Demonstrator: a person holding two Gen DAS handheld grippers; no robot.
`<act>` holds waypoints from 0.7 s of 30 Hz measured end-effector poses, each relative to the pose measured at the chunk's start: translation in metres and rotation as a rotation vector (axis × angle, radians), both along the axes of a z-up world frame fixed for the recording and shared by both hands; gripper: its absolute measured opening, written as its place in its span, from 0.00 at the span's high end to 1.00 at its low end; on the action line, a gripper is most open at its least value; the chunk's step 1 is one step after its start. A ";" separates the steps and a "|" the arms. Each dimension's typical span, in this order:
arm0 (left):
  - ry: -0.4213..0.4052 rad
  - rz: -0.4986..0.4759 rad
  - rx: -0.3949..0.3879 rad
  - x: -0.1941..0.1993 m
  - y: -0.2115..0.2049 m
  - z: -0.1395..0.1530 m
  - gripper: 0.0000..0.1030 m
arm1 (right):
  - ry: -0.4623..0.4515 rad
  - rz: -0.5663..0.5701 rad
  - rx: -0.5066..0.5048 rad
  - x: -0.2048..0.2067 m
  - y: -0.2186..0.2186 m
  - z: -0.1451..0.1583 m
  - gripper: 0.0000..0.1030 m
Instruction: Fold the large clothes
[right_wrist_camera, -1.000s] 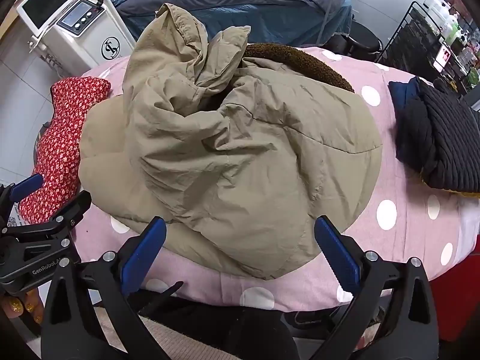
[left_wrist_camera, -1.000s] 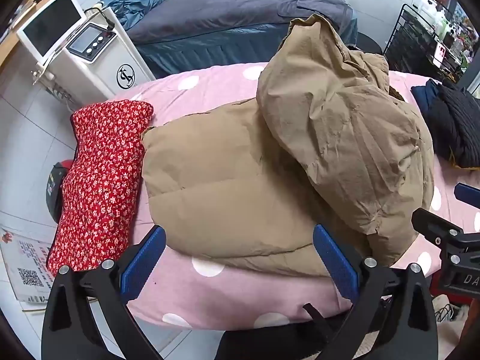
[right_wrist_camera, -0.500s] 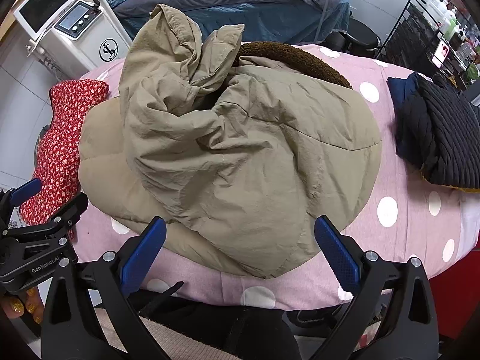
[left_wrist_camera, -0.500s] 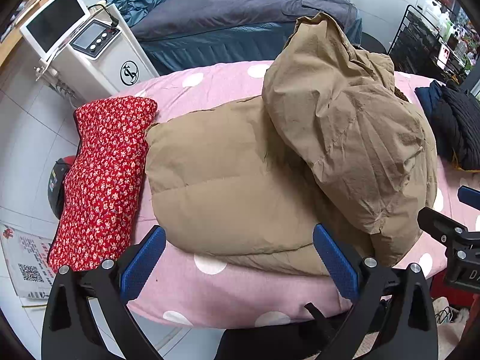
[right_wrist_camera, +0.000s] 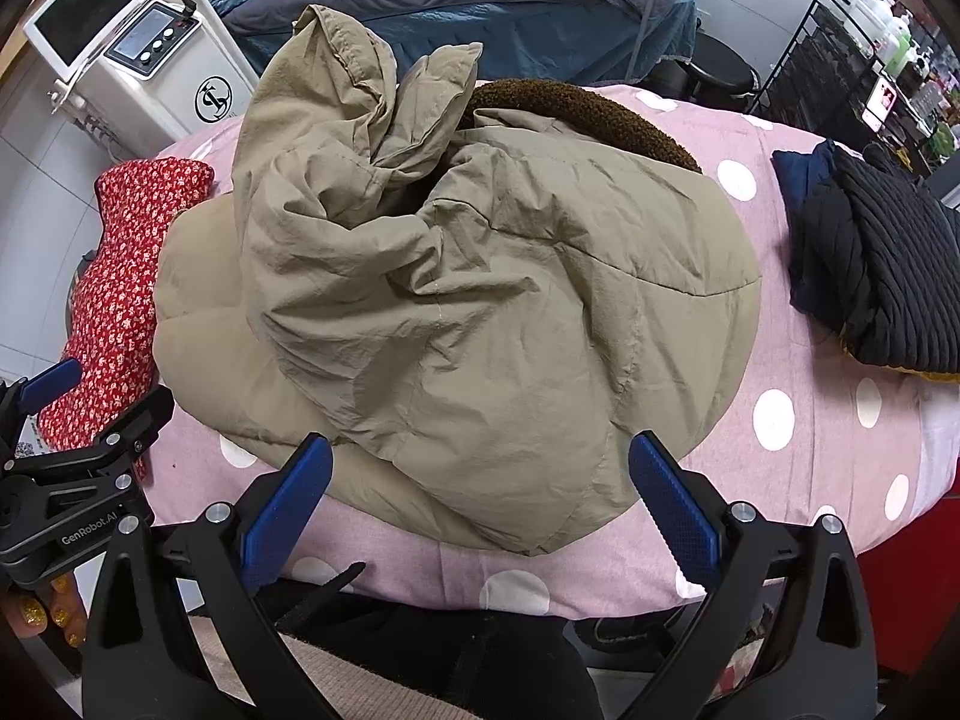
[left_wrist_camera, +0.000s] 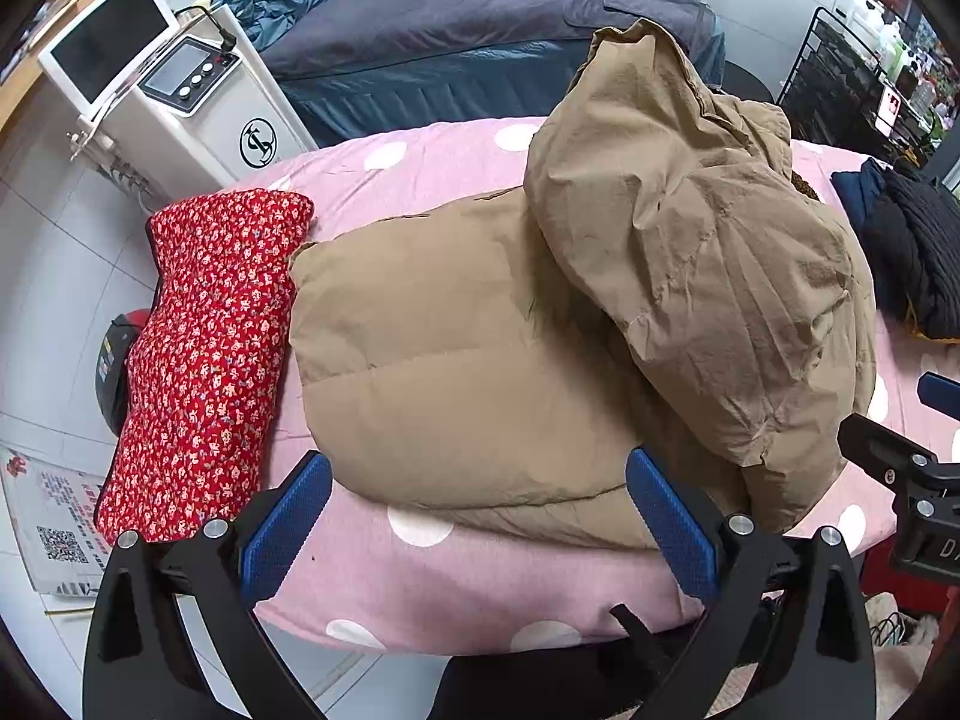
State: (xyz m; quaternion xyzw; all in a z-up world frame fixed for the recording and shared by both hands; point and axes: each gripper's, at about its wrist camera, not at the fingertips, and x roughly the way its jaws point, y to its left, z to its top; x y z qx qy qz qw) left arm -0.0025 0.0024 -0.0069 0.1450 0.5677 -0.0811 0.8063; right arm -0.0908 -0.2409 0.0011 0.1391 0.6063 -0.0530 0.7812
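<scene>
A large tan puffy jacket (left_wrist_camera: 480,360) lies bunched on a pink polka-dot bed (left_wrist_camera: 450,588), with one sleeve or side piled on top at the right (left_wrist_camera: 690,240). It also shows in the right wrist view (right_wrist_camera: 480,312), with a brown fleece collar (right_wrist_camera: 576,108) at the back. My left gripper (left_wrist_camera: 477,516) is open and empty at the jacket's near edge. My right gripper (right_wrist_camera: 480,504) is open and empty at the near hem. Each gripper shows at the edge of the other's view.
A folded red floral garment (left_wrist_camera: 204,360) lies left of the jacket. A dark knit pile (right_wrist_camera: 882,264) lies at the right. A white machine with a screen (left_wrist_camera: 180,96) stands beyond the bed's left. A dark bed (left_wrist_camera: 480,30) and a wire rack (left_wrist_camera: 870,78) stand behind.
Both grippers have drawn back slightly from the jacket, staying open. The jacket has not moved.
</scene>
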 end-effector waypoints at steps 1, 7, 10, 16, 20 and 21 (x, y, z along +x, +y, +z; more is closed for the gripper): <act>0.000 0.000 0.000 0.000 -0.001 0.000 0.06 | 0.000 0.000 -0.001 0.000 0.000 0.000 0.05; 0.002 0.000 0.001 0.000 0.000 0.000 0.06 | 0.000 0.003 -0.006 0.000 0.000 0.001 0.05; 0.005 0.002 0.001 0.001 0.000 -0.001 0.06 | 0.002 0.003 -0.005 0.000 0.000 0.000 0.05; 0.008 0.002 0.001 0.001 0.000 -0.001 0.06 | 0.003 0.005 -0.007 0.000 0.001 0.000 0.05; 0.009 -0.001 0.001 0.001 0.000 -0.003 0.06 | 0.005 0.002 -0.005 0.000 0.002 0.000 0.05; 0.011 -0.002 0.002 0.000 -0.001 -0.003 0.06 | 0.004 0.001 -0.005 0.000 0.001 0.000 0.05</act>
